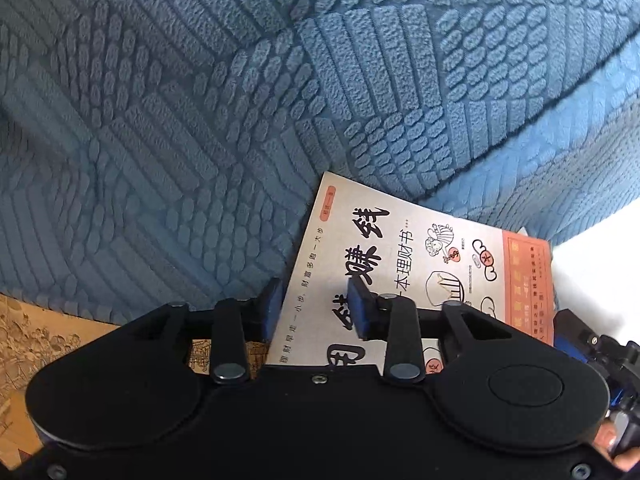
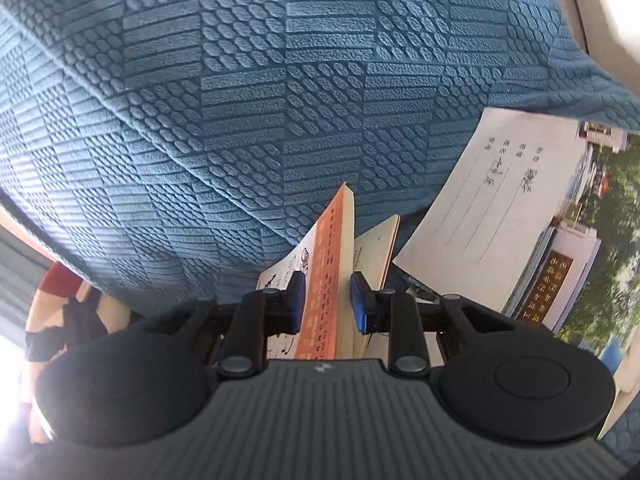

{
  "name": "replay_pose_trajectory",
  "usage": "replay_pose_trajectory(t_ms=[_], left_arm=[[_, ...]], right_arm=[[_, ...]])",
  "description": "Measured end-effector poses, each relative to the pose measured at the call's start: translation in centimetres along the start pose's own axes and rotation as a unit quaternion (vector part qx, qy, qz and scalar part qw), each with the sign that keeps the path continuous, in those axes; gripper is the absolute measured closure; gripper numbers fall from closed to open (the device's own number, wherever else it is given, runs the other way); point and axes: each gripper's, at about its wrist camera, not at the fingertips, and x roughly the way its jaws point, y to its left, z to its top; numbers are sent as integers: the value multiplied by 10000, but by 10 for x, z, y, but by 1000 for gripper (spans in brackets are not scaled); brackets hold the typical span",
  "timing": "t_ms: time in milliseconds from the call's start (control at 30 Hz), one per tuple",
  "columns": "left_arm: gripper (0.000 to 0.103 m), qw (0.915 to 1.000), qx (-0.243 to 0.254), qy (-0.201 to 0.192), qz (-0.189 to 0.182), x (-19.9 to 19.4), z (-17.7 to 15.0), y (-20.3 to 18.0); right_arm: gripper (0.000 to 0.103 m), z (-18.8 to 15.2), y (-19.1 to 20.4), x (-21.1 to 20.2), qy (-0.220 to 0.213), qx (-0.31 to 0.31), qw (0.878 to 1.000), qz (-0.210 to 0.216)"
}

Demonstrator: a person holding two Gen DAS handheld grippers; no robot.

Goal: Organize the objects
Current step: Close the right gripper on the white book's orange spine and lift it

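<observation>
A cream book with black characters and an orange band (image 1: 404,248) rests against the blue textured sofa cover (image 1: 200,120). My left gripper (image 1: 316,308) straddles the book's left edge: one pad is beside the edge, the other is over the cover, and a gap shows between them. In the right wrist view the same book (image 2: 326,280) appears edge-on, with my right gripper (image 2: 327,300) shut on its orange-banded side. The right gripper (image 1: 580,344) also shows at the book's right edge in the left wrist view.
A thin booklet (image 2: 378,248) lies just behind the held book. A large white booklet with a photo cover (image 2: 500,208) lies to the right on the sofa cover (image 2: 240,100). A brown printed sheet (image 1: 40,344) lies at the lower left. A person's red sleeve (image 2: 60,280) shows at the left.
</observation>
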Motion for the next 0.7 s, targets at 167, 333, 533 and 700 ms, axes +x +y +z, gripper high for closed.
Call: replay_pose_trajectory(t_ms=[167, 333, 533, 700], left_arm=[[52, 9999, -97, -96, 100, -16, 5, 12], [48, 9987, -379, -299, 181, -44, -4, 18], [38, 9935, -718, -484, -734, -92, -32, 12], [33, 9780, -1255, 126, -1660, -78, -60, -2]], right_arm=[[79, -2, 5, 5, 78, -20, 9998, 171], [79, -4, 8, 12, 157, 50, 9996, 228], [79, -6, 11, 11, 187, 36, 9993, 314], [79, -6, 12, 11, 168, 56, 9991, 377]])
